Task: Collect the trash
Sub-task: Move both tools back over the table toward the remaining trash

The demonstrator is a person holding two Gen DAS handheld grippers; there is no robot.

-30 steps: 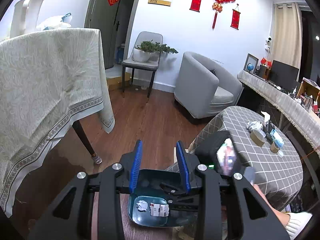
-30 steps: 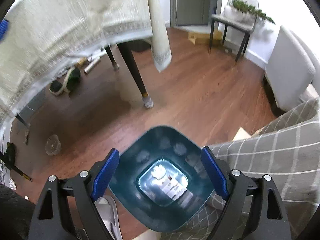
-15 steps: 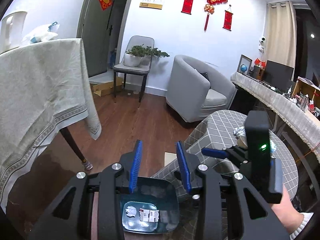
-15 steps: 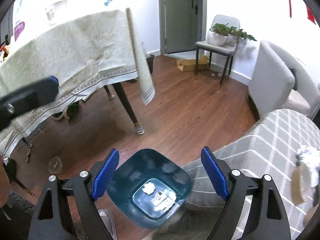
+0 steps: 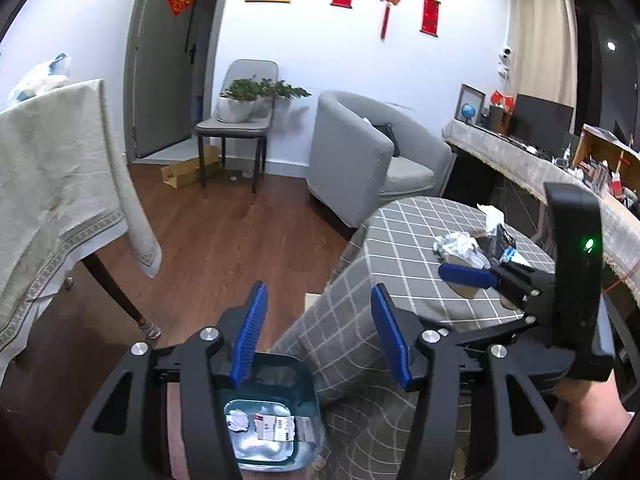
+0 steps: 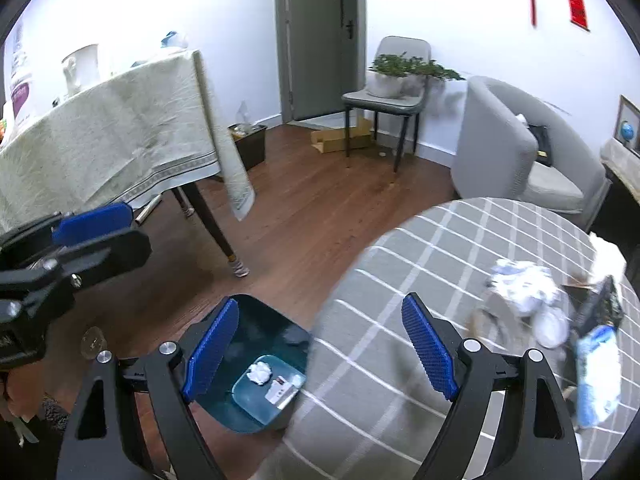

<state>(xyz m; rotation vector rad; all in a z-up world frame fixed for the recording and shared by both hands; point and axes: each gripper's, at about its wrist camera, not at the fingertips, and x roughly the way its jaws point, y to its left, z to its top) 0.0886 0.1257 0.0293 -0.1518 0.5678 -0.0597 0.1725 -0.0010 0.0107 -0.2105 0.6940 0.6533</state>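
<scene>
**Both claws empty, trash split between bin and bench**

Left claw (image 5: 316,336): jaws spread, nothing between them, held above the edge of the checked bench (image 5: 404,240) and the teal bin (image 5: 308,388). Right claw (image 6: 320,352): jaws spread wide, empty, over the bench edge. The bin stands on the wood floor (image 6: 320,208), just beside the bench. Inside it: a crumpled white wad (image 6: 259,373) and a small printed packet (image 6: 280,390), lying near each other on the bottom. Trash pile (image 6: 528,292) of crumpled paper and wrappers sits on the bench's far side, with a blue-white wrapper (image 6: 598,376) close by.
</scene>
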